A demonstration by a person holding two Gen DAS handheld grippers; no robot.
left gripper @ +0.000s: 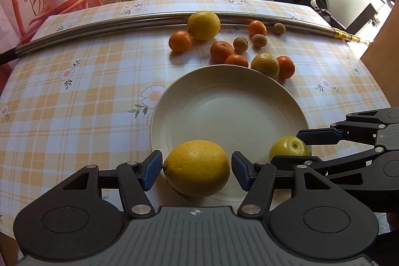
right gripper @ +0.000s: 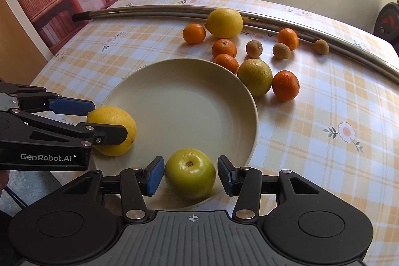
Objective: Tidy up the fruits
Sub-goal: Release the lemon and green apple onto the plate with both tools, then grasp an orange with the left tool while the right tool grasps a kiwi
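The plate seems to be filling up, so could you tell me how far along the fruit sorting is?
Two fruits rest on the plate: a lemon between the left hand-held gripper's open fingers, and a green apple between the right hand-held gripper's open fingers. Neither looks squeezed. Left on the tablecloth: another lemon, a greenish citrus, five mandarins and three small brown fruits.

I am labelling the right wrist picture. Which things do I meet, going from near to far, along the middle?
Right gripper around the green apple → plate → mandarin at the far rim → large lemon → metal tube.
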